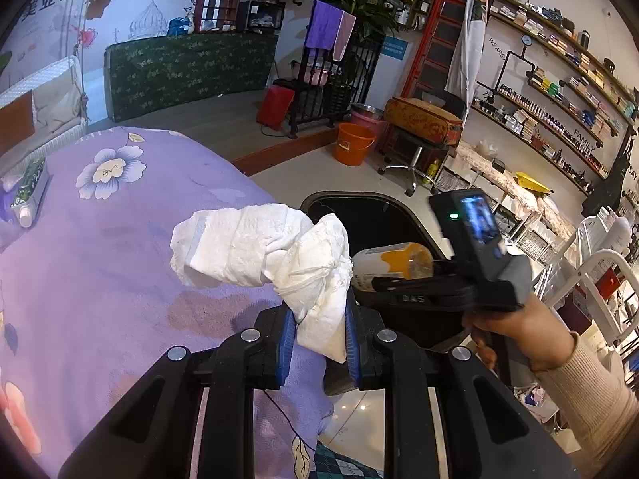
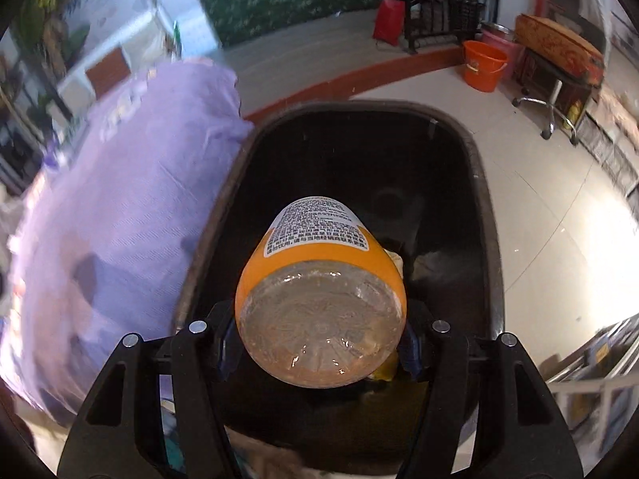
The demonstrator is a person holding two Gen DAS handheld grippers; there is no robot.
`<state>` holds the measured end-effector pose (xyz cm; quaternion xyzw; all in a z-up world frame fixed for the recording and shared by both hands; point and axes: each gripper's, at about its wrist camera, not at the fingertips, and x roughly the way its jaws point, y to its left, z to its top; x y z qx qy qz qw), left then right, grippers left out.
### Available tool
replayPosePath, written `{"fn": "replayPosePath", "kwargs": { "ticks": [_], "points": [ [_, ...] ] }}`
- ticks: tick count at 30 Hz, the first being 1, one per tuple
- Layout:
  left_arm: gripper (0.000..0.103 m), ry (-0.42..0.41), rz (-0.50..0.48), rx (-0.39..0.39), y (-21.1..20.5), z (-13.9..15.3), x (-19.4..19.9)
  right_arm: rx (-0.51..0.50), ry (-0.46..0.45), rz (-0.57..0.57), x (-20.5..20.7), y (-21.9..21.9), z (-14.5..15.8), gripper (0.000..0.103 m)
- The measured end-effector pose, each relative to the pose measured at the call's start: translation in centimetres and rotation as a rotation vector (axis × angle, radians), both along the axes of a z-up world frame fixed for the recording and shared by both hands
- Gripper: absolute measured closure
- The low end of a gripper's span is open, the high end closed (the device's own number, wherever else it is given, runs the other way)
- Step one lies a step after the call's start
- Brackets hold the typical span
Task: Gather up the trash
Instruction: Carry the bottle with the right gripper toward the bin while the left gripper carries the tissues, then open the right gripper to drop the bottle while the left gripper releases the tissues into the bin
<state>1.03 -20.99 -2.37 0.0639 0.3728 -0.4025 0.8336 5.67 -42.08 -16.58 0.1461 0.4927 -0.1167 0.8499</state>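
Observation:
My left gripper (image 1: pixel 315 339) is shut on a crumpled wad of white paper (image 1: pixel 271 251), held over the edge of the purple flowered bedcover (image 1: pixel 120 263) beside the black trash bin (image 1: pixel 403 219). My right gripper (image 2: pixel 319 349) is shut on an empty plastic bottle with an orange label (image 2: pixel 319 291), its neck pointing down into the black trash bin (image 2: pixel 483 215). In the left wrist view the bottle (image 1: pixel 393 265) hangs over the bin mouth, held by the right gripper (image 1: pixel 399 279) in a person's hand (image 1: pixel 523 331).
An orange bucket (image 1: pixel 353 143) and a wheeled stool (image 1: pixel 415 159) stand on the tiled floor beyond the bin. A tray with tubes (image 1: pixel 28 195) lies on the bed at far left. White racks (image 1: pixel 591 271) crowd the right side. Some scraps lie in the bin bottom (image 2: pixel 395 259).

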Motion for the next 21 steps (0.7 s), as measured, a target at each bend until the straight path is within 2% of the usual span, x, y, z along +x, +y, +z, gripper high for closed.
{"fn": "replayPosePath", "kwargs": {
  "ticks": [6, 12, 18, 21],
  "points": [
    [0.082, -0.003, 0.000, -0.001, 0.0, 0.1, 0.2, -0.040, 0.138, 0.065, 3.7, -0.5, -3.2, 0.041],
    [0.082, 0.005, -0.006, -0.002, -0.3, -0.2, 0.1, -0.024, 0.208, 0.049, 5.6, -1.3, -5.6, 0.041],
    [0.082, 0.015, -0.029, 0.002, -1.0, -0.5, 0.1, -0.024, 0.156, 0.015, 4.7, -1.6, -4.1, 0.039],
    [0.082, 0.021, -0.048, 0.004, -1.8, -0.5, 0.0, -0.012, 0.095, -0.002, 3.3, -1.4, -2.5, 0.039]
  ]
}}
